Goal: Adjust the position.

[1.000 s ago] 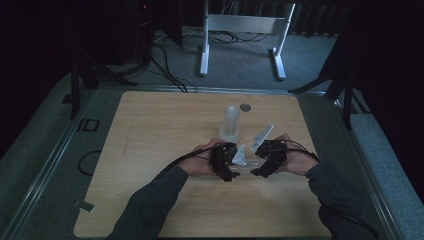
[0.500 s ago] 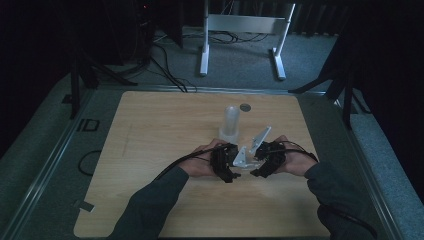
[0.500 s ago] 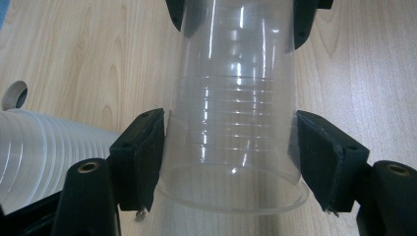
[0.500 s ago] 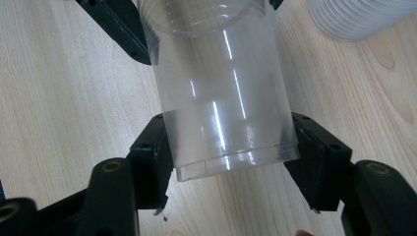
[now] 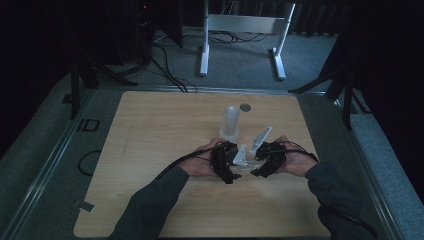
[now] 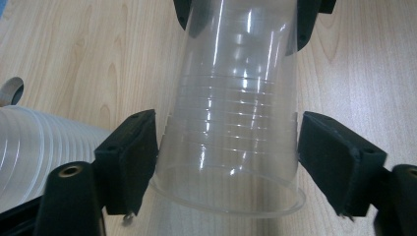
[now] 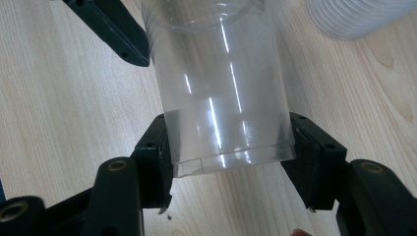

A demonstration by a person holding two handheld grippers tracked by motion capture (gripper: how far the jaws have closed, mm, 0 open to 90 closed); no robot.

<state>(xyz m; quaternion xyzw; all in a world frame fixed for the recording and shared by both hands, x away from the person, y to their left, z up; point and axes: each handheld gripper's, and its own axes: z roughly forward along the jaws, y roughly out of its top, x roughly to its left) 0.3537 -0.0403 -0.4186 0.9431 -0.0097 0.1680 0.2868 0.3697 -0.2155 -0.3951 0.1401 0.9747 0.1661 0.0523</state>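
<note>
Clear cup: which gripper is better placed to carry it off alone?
Right, probably. The right gripper has both jaws pressed against the clear cup at its base, which looks like a firm hold. The left gripper only flanks the wider rim end, and contact there is hard to confirm.

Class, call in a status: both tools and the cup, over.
Right tool shut on cup base. Left tool open around its rim. Stack stands apart.

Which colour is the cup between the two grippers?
Colourless, see-through plastic cup with fine ridges; the left gripper view shows it best.
</note>
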